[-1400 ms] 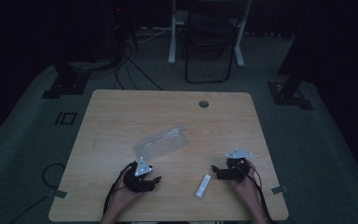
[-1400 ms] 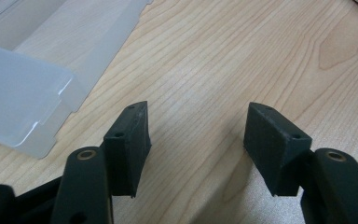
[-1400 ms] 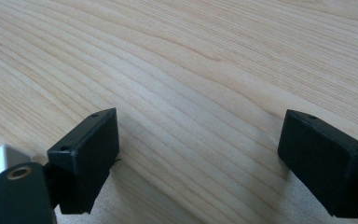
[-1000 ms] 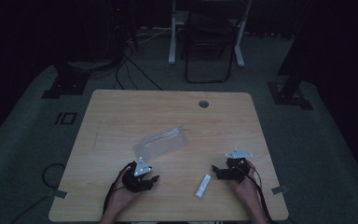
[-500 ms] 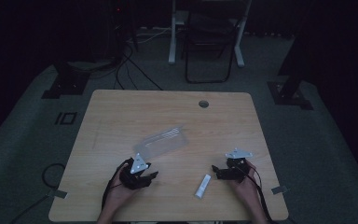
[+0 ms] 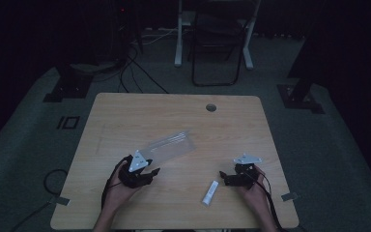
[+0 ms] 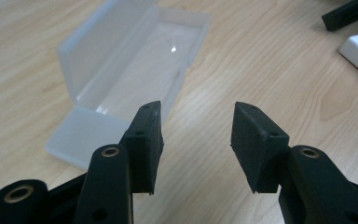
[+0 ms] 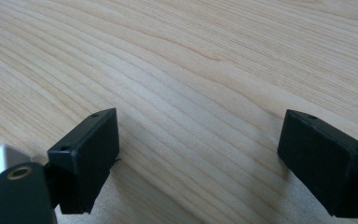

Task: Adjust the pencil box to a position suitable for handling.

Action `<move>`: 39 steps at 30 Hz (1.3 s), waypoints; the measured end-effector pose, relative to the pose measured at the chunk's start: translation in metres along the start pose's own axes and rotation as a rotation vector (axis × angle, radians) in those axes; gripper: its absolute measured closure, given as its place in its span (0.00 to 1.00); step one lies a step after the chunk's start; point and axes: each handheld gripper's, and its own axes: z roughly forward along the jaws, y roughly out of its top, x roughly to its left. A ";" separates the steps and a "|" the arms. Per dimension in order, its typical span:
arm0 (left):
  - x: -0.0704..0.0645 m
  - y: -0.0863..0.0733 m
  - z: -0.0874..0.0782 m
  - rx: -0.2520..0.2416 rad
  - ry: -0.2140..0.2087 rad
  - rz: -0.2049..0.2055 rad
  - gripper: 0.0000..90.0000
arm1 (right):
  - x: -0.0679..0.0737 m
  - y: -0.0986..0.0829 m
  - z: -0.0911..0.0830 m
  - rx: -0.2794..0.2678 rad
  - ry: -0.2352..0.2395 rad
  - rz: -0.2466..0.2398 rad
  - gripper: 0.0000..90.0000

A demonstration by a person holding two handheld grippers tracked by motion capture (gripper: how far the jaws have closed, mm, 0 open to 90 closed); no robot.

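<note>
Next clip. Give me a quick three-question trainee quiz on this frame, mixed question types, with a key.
1. True or false: the clear plastic case lies open on the table.
2. Which tool is closer to the small white stick: A) left tool B) right tool?
3. Fill in: both tools' jaws stand ____.

Key: 1 true; 2 B; 3 open, with nothing between them.

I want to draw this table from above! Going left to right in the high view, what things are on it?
Left gripper → clear plastic box → small white stick → right gripper.
</note>
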 end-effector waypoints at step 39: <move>0.054 0.045 0.058 0.085 0.148 0.072 0.75 | 0.000 0.000 0.000 0.000 0.000 0.001 0.14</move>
